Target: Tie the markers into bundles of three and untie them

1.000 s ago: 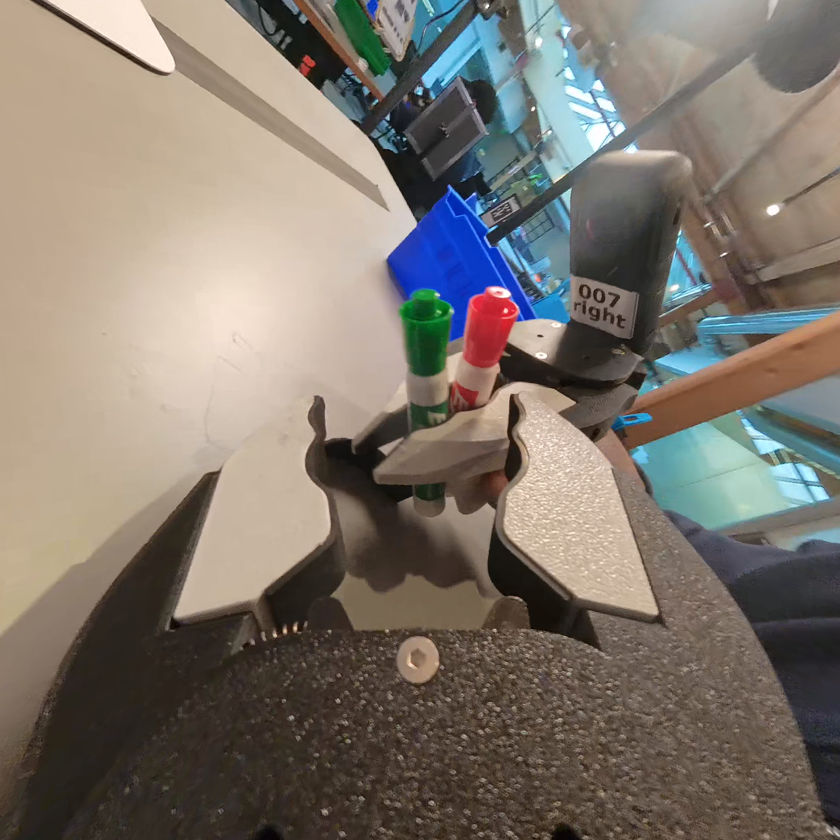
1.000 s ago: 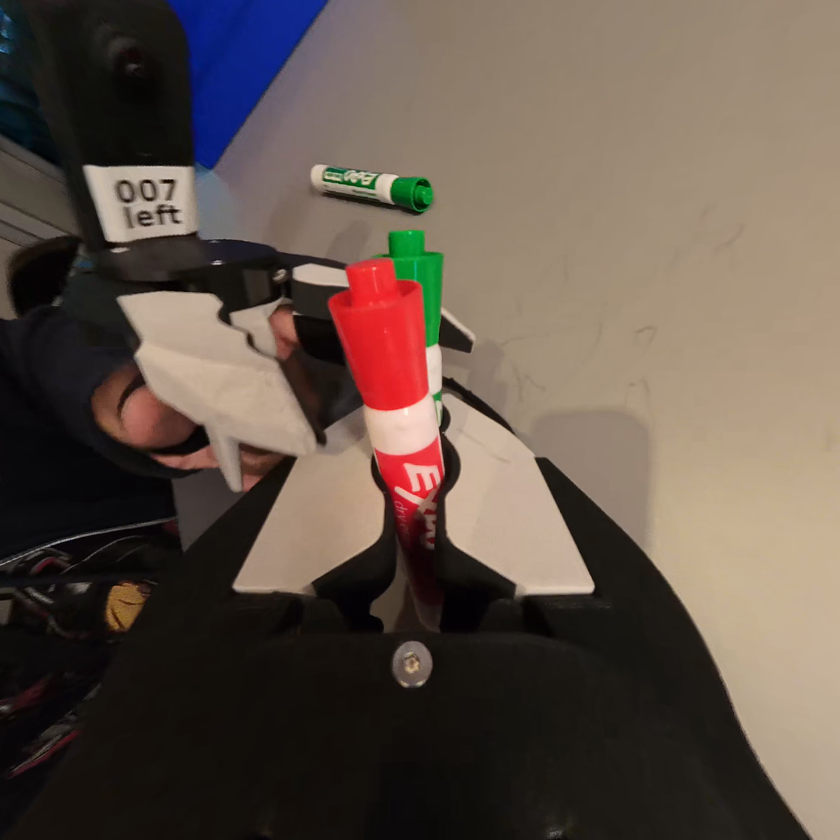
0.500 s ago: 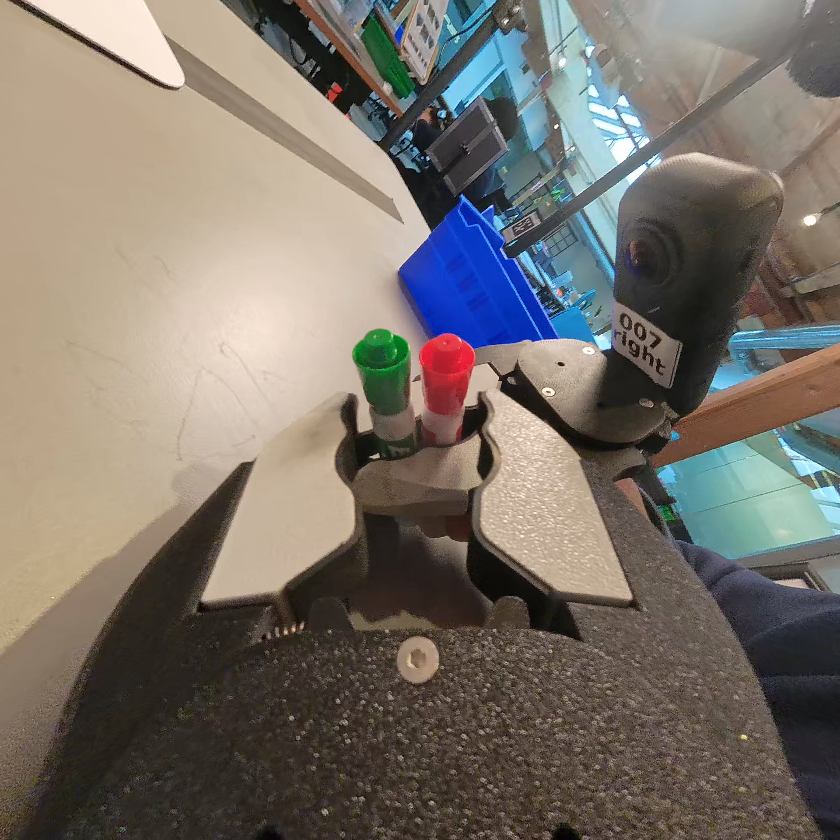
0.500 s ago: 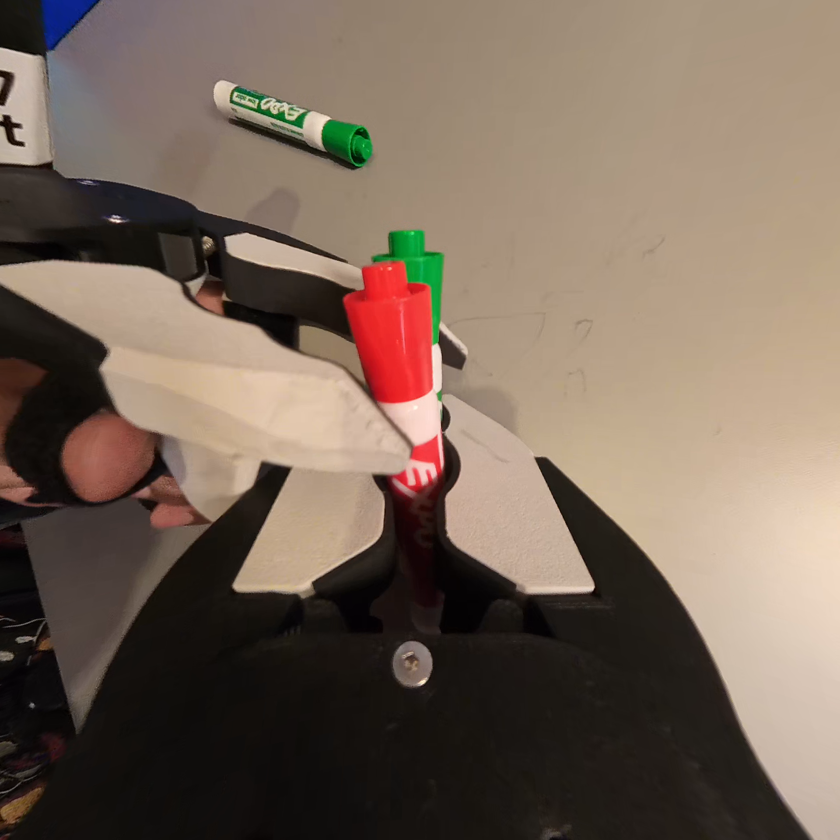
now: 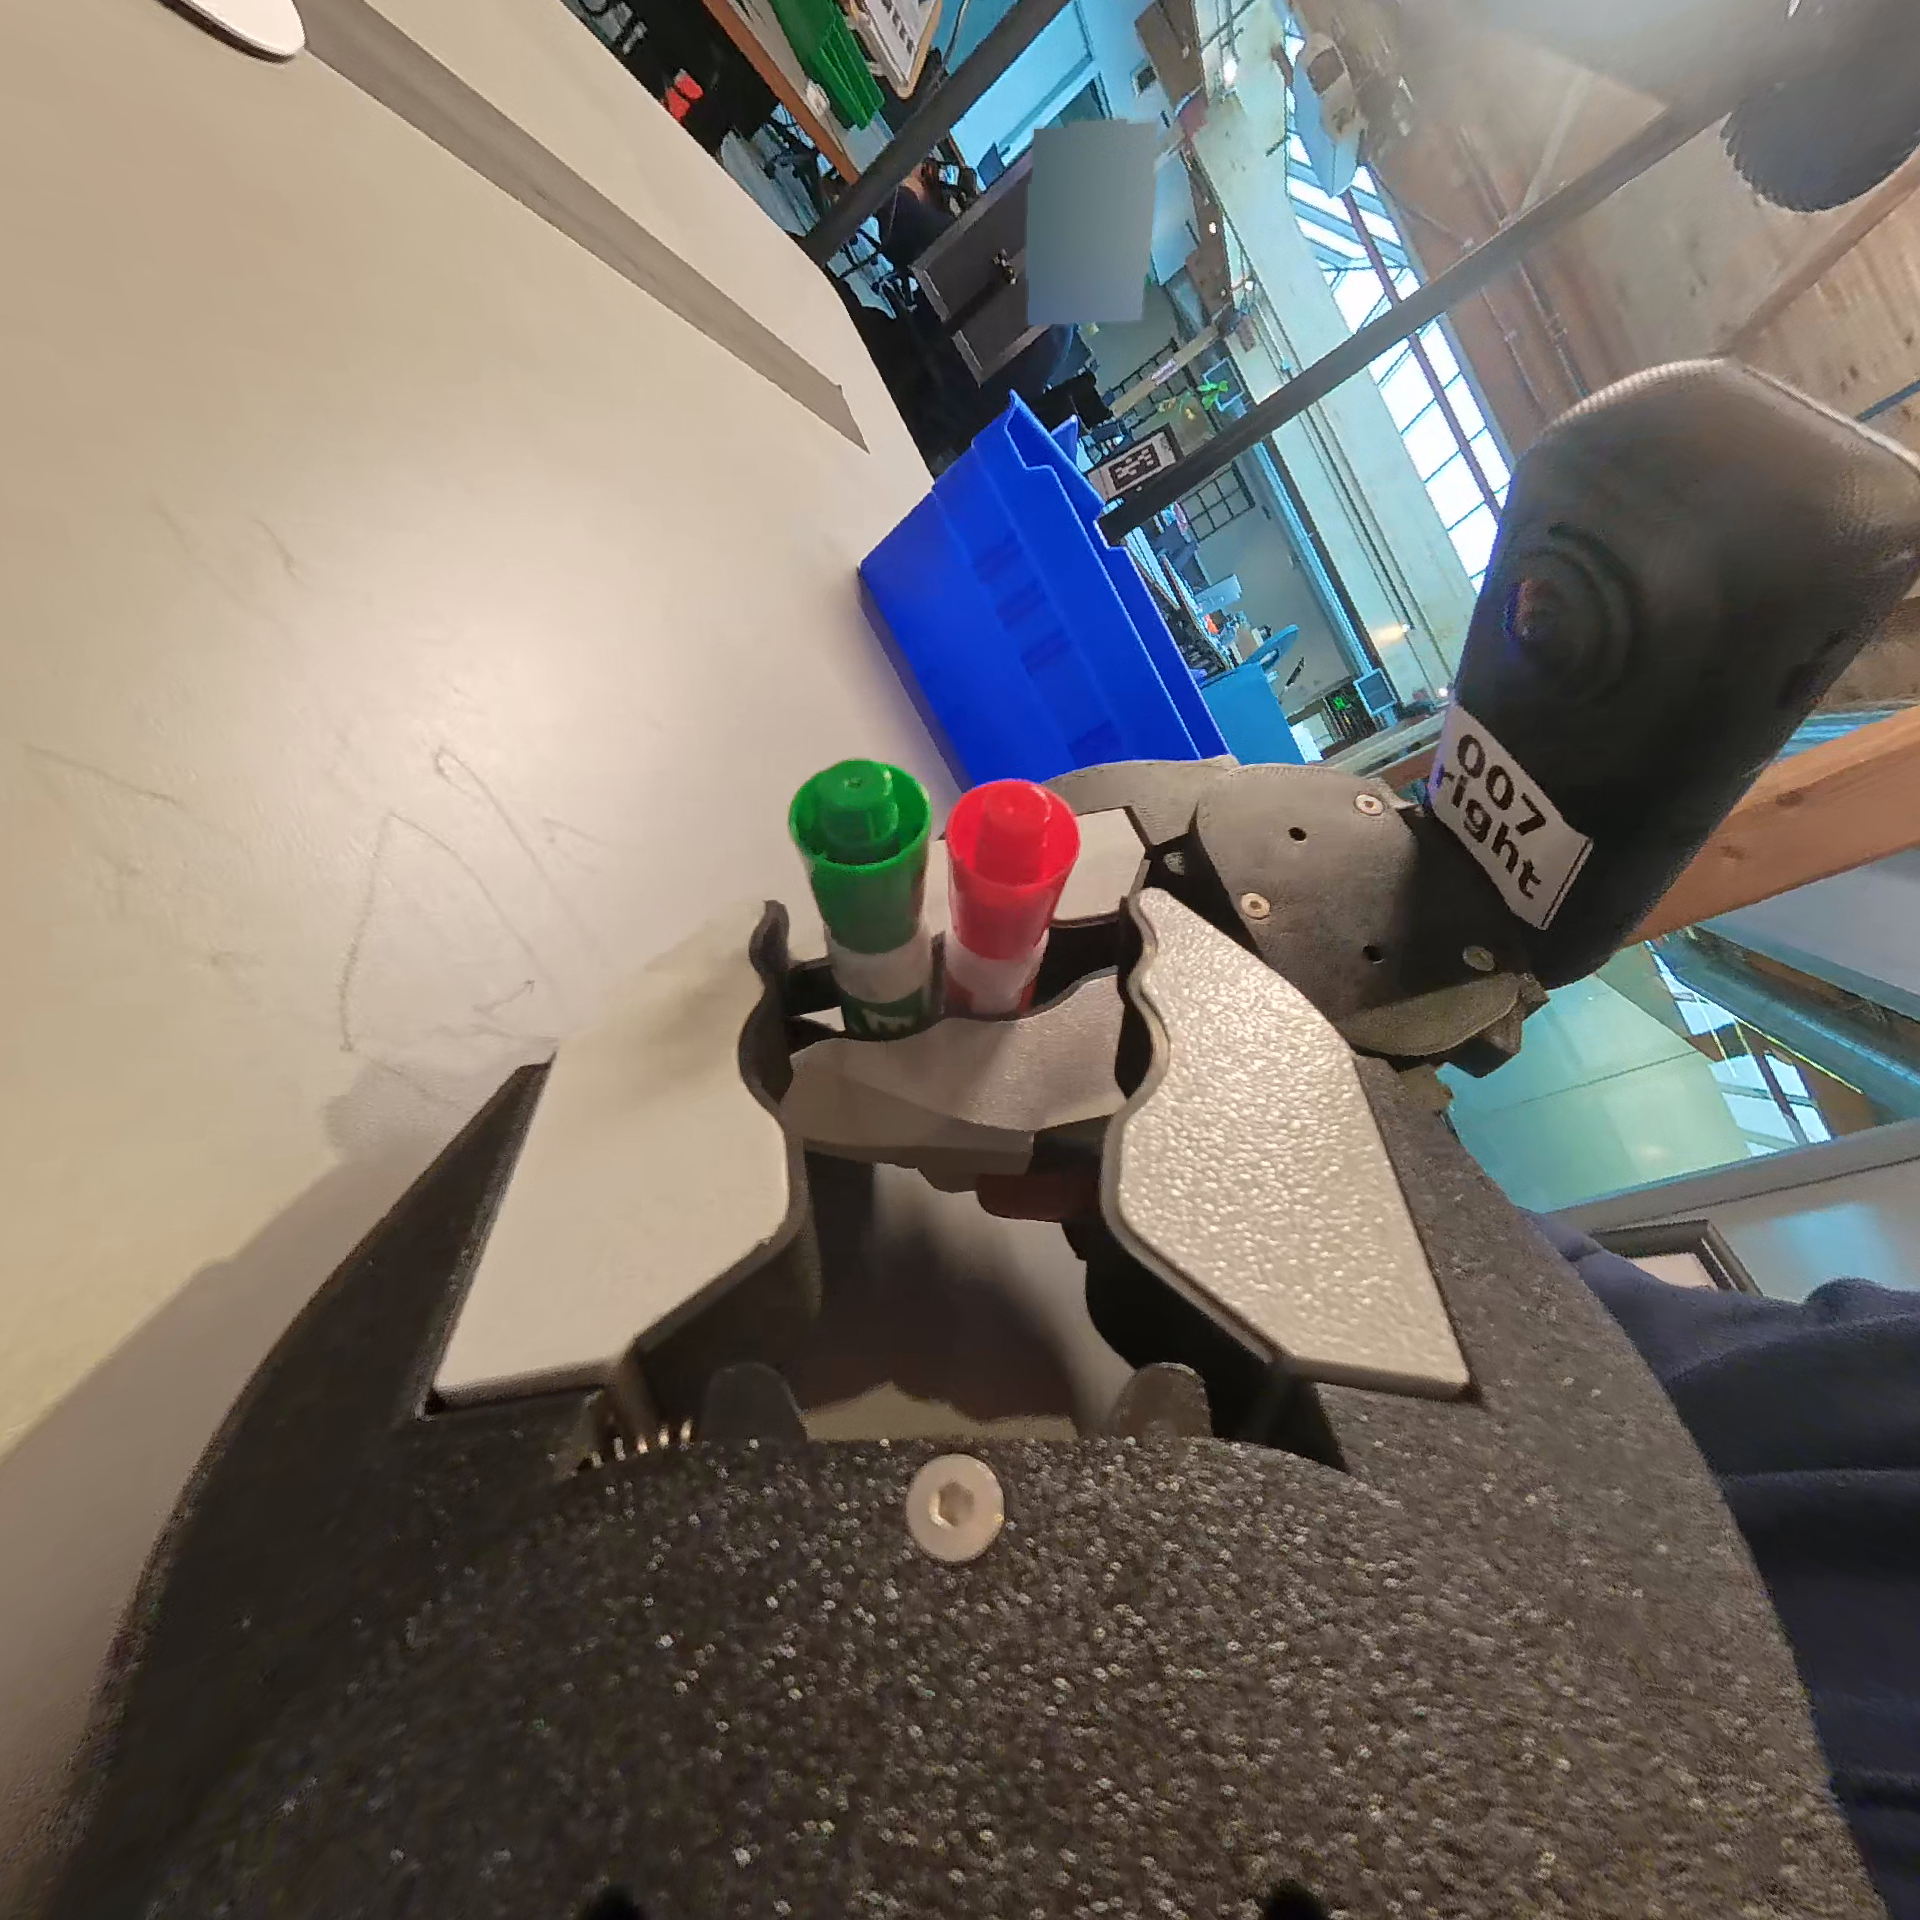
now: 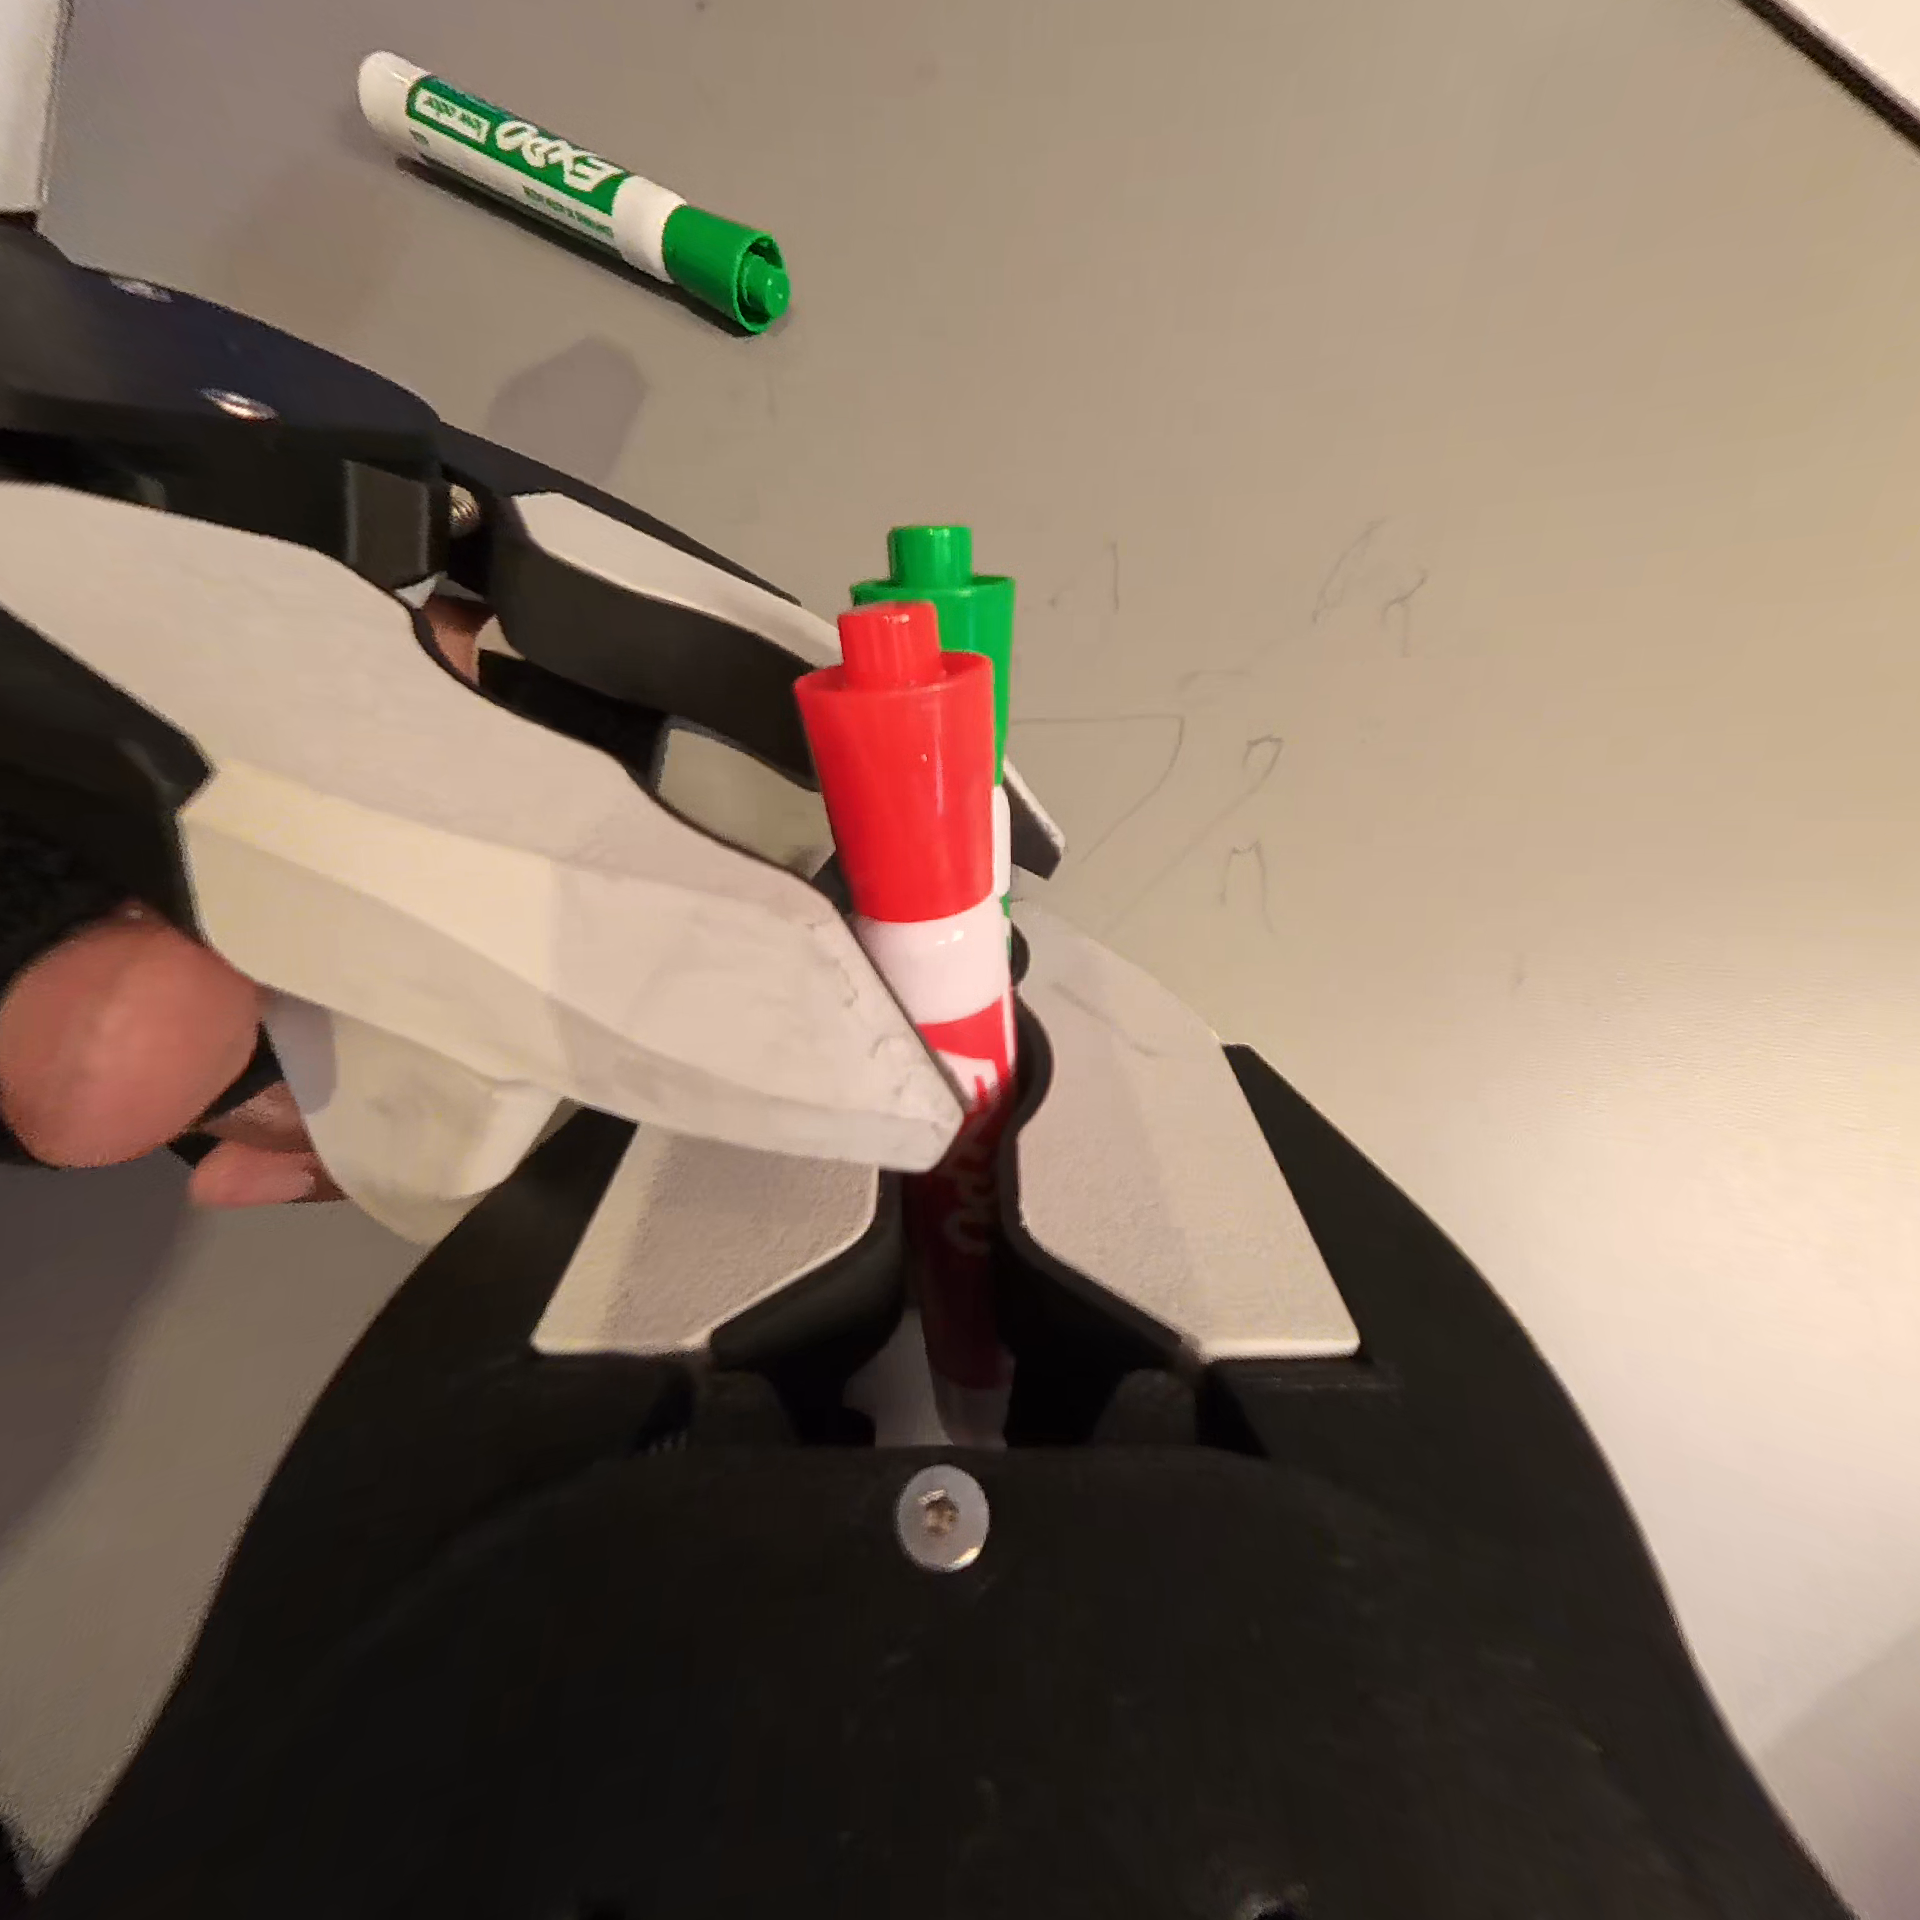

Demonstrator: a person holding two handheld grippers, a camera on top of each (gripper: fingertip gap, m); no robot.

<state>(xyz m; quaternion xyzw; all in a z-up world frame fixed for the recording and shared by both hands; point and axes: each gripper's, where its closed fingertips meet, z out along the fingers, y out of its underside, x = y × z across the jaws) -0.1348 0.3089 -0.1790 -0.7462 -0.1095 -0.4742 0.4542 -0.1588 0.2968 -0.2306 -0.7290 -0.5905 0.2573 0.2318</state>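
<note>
My right gripper (image 6: 977, 997) is shut on a red marker (image 6: 904, 790) and a green marker (image 6: 951, 613), held side by side with caps pointing away from it. In the left wrist view the green marker (image 5: 862, 862) and the red marker (image 5: 1008, 873) stand between the tips of my left gripper (image 5: 951, 935), which is open. Its fingers (image 6: 520, 935) straddle the pair just below the caps. I cannot tell whether they touch. The right gripper's finger (image 5: 935, 1091) lies across the gap. A third marker, green (image 6: 571, 187), lies loose on the table.
The grey table (image 5: 416, 520) bears faint scribble marks. A blue bin (image 5: 1039, 644) stands at its far edge. A person's gloved hand (image 6: 104, 1039) holds the left gripper. A workshop with shelves and windows shows in the background.
My left gripper has moved in on the held markers, so its fingers now straddle them, and its gap has narrowed. The right gripper has kept its hold on both markers.
</note>
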